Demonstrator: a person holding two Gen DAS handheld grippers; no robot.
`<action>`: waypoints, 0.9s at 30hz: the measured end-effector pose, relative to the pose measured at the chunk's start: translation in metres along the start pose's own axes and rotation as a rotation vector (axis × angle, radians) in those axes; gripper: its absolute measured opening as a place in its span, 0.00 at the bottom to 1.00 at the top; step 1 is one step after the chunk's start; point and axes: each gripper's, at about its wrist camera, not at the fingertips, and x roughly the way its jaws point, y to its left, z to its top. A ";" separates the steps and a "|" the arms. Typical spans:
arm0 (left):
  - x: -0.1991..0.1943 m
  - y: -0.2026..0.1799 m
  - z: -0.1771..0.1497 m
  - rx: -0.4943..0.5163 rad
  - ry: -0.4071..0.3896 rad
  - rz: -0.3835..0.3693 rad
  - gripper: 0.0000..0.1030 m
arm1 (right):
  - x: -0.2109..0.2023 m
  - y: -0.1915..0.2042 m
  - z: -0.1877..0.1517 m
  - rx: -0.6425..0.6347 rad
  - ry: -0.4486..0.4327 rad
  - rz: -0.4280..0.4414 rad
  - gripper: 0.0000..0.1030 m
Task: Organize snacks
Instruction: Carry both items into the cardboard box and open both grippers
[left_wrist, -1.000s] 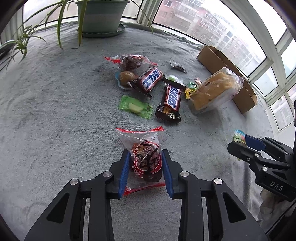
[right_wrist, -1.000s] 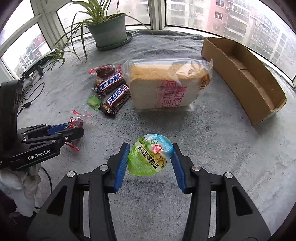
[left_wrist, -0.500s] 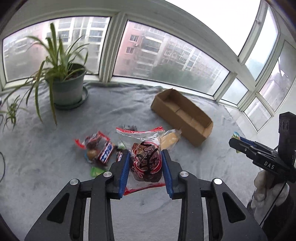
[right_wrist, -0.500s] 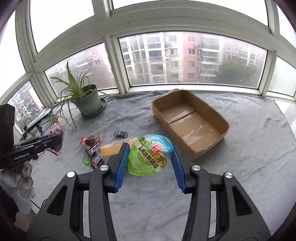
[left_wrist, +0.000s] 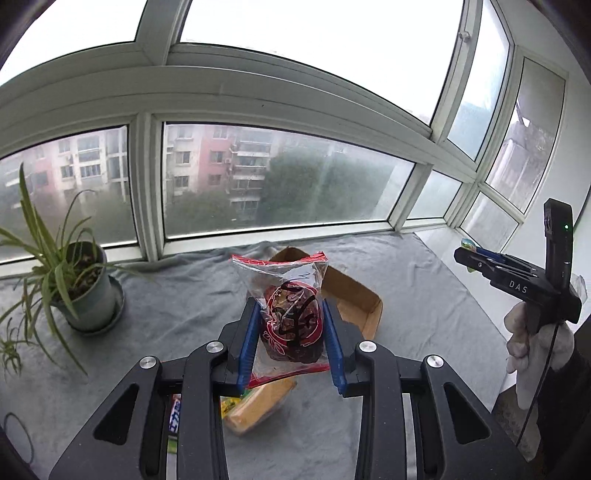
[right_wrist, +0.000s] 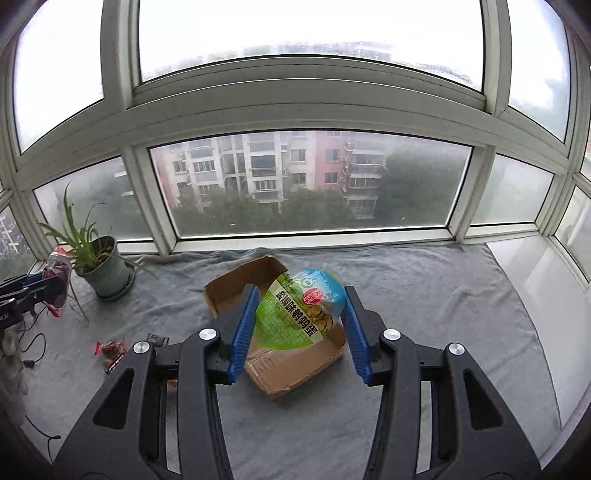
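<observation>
My left gripper (left_wrist: 291, 339) is shut on a clear red-edged snack packet (left_wrist: 291, 317) with a dark red sweet inside, held high in the air. Behind and below the packet lies an open cardboard box (left_wrist: 354, 299) on the grey cloth. My right gripper (right_wrist: 301, 325) is shut on a round green and blue snack pack (right_wrist: 303, 314), also aloft, with the same cardboard box (right_wrist: 295, 365) under it. In the left wrist view the right gripper (left_wrist: 469, 254) shows at the right edge, gripped by a gloved hand (left_wrist: 532, 343). The left gripper (right_wrist: 40, 284) with its packet appears at the left edge of the right wrist view.
A potted plant (left_wrist: 81, 288) stands at the back left by the windows. A bagged bread loaf (left_wrist: 258, 402) and a chocolate bar (left_wrist: 175, 413) lie under my left gripper. More small snacks (right_wrist: 110, 350) lie left of the box. A cable (right_wrist: 33, 347) trails at the left.
Both grippers rose well above the cloth with their snacks still held. The views tilted up toward the windows, and the cardboard box now sits under both held snacks.
</observation>
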 end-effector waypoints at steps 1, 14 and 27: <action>0.005 -0.003 0.005 0.009 -0.001 0.003 0.31 | 0.004 -0.007 0.003 0.015 0.005 0.002 0.46; 0.123 -0.028 0.014 0.023 0.144 -0.025 0.31 | 0.131 -0.029 -0.040 0.053 0.186 0.061 0.46; 0.238 -0.051 -0.016 0.029 0.341 -0.047 0.31 | 0.231 -0.040 -0.082 0.067 0.331 0.085 0.46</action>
